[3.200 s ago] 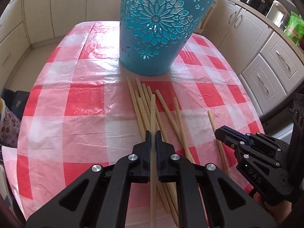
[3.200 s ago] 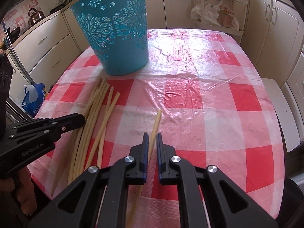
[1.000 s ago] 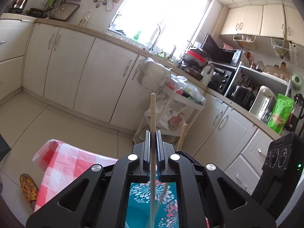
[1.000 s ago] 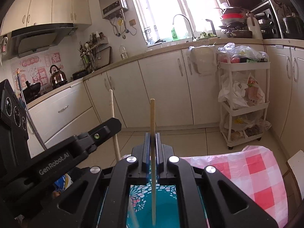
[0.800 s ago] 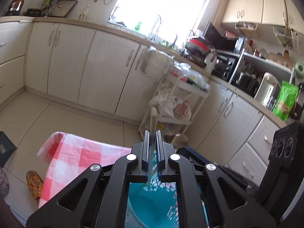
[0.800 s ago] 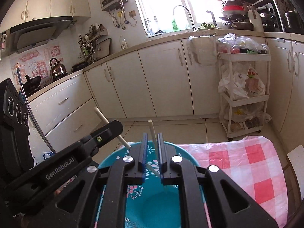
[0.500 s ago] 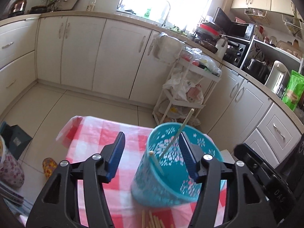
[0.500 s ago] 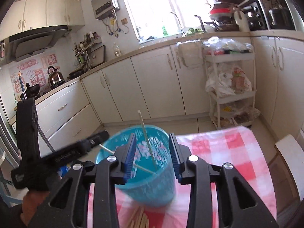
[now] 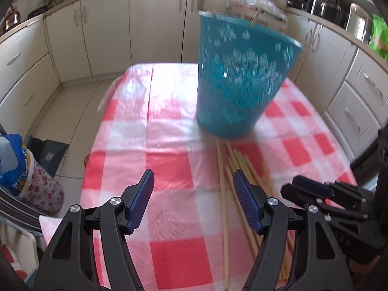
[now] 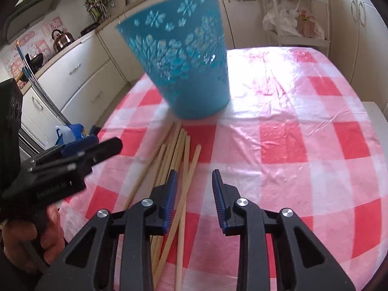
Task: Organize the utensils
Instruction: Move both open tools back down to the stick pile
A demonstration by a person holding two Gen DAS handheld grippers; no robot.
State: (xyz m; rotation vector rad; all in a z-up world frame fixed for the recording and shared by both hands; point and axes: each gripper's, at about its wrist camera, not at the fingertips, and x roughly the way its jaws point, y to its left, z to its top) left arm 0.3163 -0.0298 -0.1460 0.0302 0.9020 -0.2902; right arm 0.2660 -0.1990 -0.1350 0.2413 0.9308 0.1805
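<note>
- Chopsticks point(image 10: 180, 160) were seen lying loose on the checked tablecloth point(image 10: 291, 145), in a bundle fanned out from the foot of the blue basket point(image 10: 184, 72); about eight were counted in the right wrist view, though overlaps made the number uncertain.
- One blue basket was seen upright on the cloth; the tip of one stick point(image 9: 256, 15) was seen above its rim in the left wrist view, and how many lay inside could not be told.
- Two grippers were seen, both on the near side of the basket and above the cloth.
- The left gripper point(image 9: 193, 194) was seen with its jaws spread wide and nothing between them; they had just been opening further. The bundle lay just to its right.
- The right gripper point(image 10: 194, 189) was seen with its jaws parted and nothing pinched; they had just been closing a little. The nearest chopsticks passed beneath its left finger point(image 10: 169, 194).
- One hand point(image 10: 36, 232) was seen gripping the left gripper's handle.
</note>
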